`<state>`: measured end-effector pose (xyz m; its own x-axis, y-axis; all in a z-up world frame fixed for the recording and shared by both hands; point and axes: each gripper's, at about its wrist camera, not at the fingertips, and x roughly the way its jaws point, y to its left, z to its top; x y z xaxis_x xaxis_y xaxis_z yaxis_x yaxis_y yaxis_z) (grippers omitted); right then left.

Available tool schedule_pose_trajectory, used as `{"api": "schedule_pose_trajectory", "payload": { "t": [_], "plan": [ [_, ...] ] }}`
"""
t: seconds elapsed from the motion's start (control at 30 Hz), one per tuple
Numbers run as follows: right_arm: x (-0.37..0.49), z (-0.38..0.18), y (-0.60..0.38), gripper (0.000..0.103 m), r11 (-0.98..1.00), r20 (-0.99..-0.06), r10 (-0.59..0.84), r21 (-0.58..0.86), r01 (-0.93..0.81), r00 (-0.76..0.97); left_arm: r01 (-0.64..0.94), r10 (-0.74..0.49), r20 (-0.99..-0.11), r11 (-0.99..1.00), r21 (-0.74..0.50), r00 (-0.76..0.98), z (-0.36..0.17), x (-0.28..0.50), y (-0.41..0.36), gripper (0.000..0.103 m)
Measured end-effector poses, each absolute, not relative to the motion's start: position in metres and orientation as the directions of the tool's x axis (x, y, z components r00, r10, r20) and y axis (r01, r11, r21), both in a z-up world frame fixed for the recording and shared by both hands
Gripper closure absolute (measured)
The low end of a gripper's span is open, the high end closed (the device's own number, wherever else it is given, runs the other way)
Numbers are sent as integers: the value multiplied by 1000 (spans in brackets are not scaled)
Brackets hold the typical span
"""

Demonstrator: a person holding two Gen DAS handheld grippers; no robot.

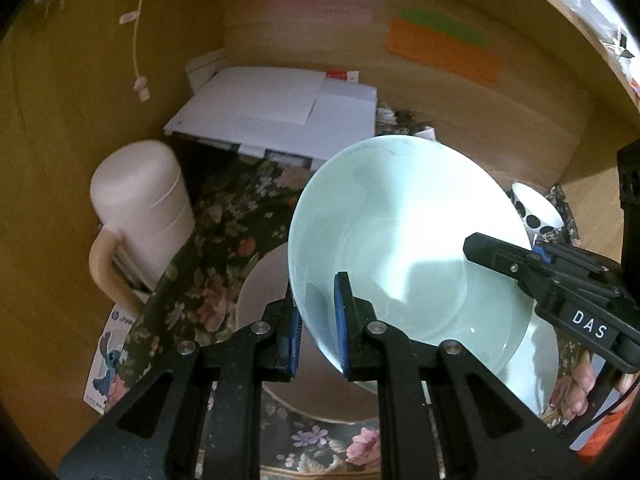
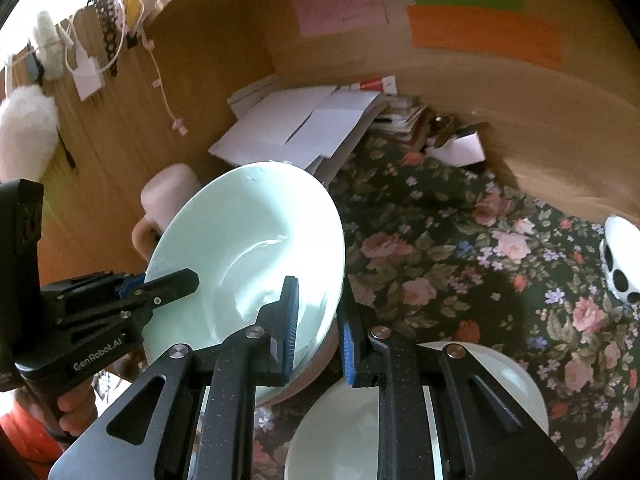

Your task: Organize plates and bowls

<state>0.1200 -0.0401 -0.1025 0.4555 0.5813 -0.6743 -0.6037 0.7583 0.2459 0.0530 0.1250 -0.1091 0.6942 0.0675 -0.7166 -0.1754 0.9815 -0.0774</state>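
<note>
In the left wrist view, the left gripper [image 1: 318,320] pinches the near rim of a pale green bowl [image 1: 404,248], held tilted at centre frame above a pinkish plate [image 1: 264,280] on the floral cloth [image 1: 224,216]. The right gripper [image 1: 496,256] reaches in from the right edge.

In the right wrist view, the right gripper [image 2: 318,328] clamps the same bowl's [image 2: 248,240] rim, angled downward. A white bowl [image 2: 332,440] sits lower centre. The bowl looks mid-carry; next comes lowering it level onto a stack.

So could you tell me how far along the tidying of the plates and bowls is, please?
Nothing looks stacked yet. In hand: the pale mint ceramic bowl, tilted, gripped at opposite rims by the left gripper and right gripper. Left: set it down, then the pinkish-beige plate, white bowl and black-spotted white bowl on the floral cloth.
</note>
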Motion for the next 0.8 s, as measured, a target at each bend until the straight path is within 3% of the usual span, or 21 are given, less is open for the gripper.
{"api": "schedule_pose_trajectory", "payload": {
  "t": [0.8],
  "plan": [
    [132,-152,-11,83,743,-778,532,239,-626,335,-236,61,-777,965,-114,626,-153,56,157,89]
  ]
}}
